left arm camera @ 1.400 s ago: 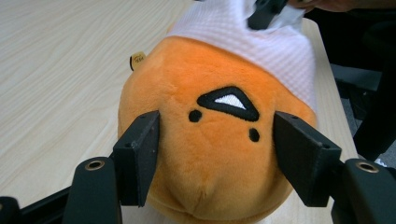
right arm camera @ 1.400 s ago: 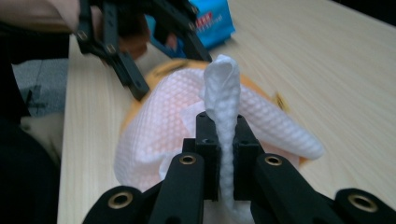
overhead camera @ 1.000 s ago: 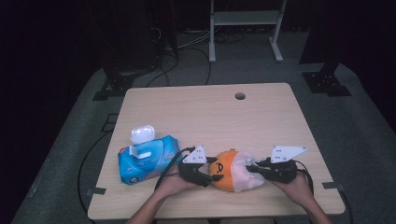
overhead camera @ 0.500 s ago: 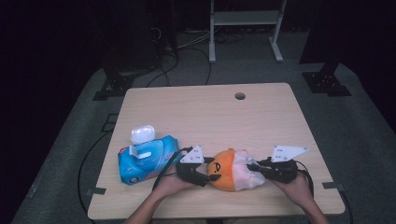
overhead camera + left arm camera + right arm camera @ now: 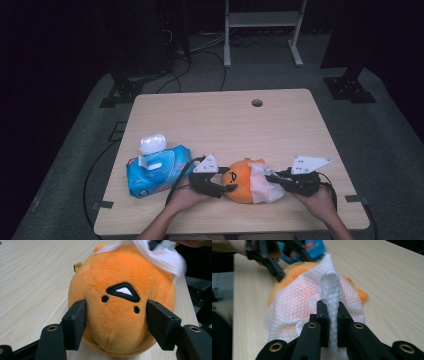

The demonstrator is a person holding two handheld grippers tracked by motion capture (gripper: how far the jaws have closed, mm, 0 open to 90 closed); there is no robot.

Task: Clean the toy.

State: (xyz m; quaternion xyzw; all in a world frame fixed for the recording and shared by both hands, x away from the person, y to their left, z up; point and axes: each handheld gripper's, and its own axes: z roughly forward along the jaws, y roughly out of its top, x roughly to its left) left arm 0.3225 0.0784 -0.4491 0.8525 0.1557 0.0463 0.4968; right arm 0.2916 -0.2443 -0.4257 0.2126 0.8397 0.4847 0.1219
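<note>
At the near edge of the table [image 5: 225,120], between the two hands, lies an orange plush [image 5: 239,181] with a white wipe [image 5: 265,184] draped over its right side. The left gripper [image 5: 220,187] clamps the plush from the left: in the left gripper view its two black pads press into the plush [image 5: 120,307] on either side of the stitched face (two dot eyes and a dark triangular mouth), and the fabric bulges out between them. The right gripper [image 5: 280,182] comes in from the right, and its jaws are clenched on a pinched fold of the wipe. In the right gripper view that fold [image 5: 331,302] rises as a narrow twisted ridge straight up out of the right gripper [image 5: 331,315], while the rest of the sheet spreads over the plush [image 5: 359,293] behind it. The left gripper [image 5: 272,263] shows beyond, at the plush's far side. To the left of the plush, just beside the left hand [image 5: 187,197], lies a blue pack [image 5: 157,170] of wipes with a white lid. A small white case [image 5: 153,143] sits touching the pack's far edge.
</note>
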